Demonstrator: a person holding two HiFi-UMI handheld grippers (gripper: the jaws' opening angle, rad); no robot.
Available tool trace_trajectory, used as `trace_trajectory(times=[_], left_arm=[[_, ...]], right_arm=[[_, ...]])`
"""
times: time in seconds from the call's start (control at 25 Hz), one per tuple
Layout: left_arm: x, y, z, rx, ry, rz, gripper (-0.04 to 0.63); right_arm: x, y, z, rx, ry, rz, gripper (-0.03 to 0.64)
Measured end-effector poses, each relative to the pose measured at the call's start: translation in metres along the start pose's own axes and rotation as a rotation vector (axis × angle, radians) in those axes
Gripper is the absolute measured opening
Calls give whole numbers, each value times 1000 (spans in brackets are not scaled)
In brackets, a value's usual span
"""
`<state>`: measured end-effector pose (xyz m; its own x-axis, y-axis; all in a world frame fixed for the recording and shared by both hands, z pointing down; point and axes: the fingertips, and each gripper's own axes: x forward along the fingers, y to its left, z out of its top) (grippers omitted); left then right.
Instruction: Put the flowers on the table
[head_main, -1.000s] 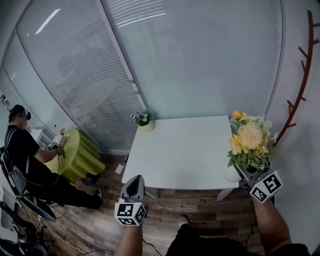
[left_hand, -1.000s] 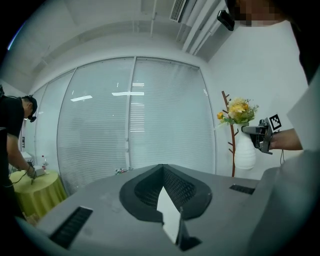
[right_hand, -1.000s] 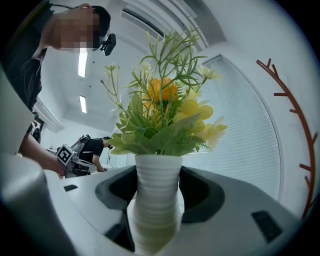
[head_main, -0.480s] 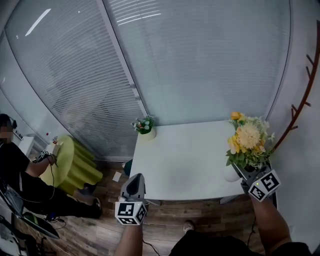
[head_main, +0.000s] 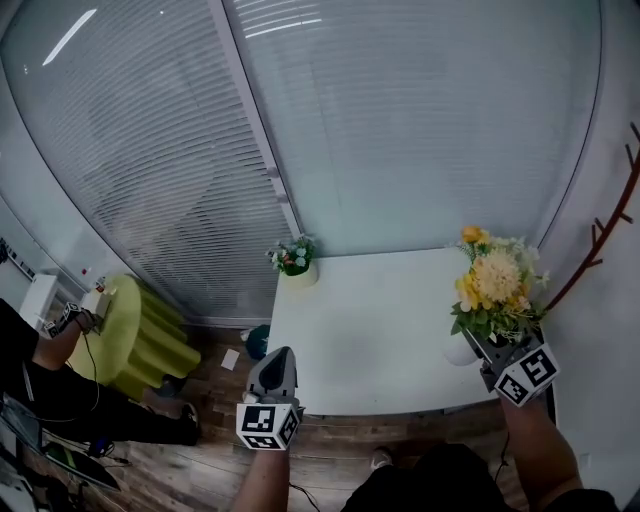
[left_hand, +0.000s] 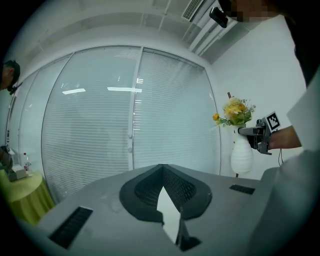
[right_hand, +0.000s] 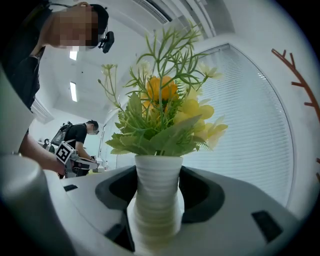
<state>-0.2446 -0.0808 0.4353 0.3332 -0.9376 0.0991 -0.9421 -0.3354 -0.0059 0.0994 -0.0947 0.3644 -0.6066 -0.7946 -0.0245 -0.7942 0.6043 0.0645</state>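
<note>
The white ribbed vase (right_hand: 156, 200) is grasped about its body by the jaws of the right gripper (right_hand: 157, 210), one dark pad being pressed against each side. Yellow and orange flowers (right_hand: 165, 115) with green leaves are carried upright in it. The jaws of the left gripper (left_hand: 162, 172) are clenched, tip against tip, and nothing is held between them. In the head view, the vase (head_main: 462, 350) is seen held by the right gripper (head_main: 482, 346) at the right edge of the worktop (head_main: 370, 330), towards the near corner. Whether its base is set down on the surface cannot be told. The left gripper (head_main: 279, 355) is held near the worktop's near left corner, over the wooden floor (head_main: 215, 445). The worktop is white and plain, and a small pot of flowers (head_main: 293, 262) is placed at its far left corner. The room is closed behind and to the left by glass walls hung with pale slatted blinds (head_main: 420, 130). A round table under a green cloth (head_main: 135, 325) is seen at the left, with a person (head_main: 40, 365) beside it. A reddish branch-shaped stand (head_main: 608, 240) is seen against the right wall.
</note>
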Motion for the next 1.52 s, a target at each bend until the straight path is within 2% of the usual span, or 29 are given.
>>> trace_trajectory(times=[0.28, 0.52, 0.92, 1.32, 1.52], left_arm=[[39, 8, 1, 8, 23, -29, -5], [70, 23, -4, 26, 21, -4, -5], [125, 46, -30, 19, 23, 31, -5], [172, 62, -53, -1, 45, 54, -5], [183, 52, -56, -25, 56, 54, -5]], right_arm=[[37, -9, -11, 1, 8, 10, 268], [77, -22, -41, 21, 7, 27, 268], [147, -44, -89, -11, 42, 93, 268], [186, -64, -127, 5, 87, 130, 268], [191, -71, -142, -1, 93, 140, 268]])
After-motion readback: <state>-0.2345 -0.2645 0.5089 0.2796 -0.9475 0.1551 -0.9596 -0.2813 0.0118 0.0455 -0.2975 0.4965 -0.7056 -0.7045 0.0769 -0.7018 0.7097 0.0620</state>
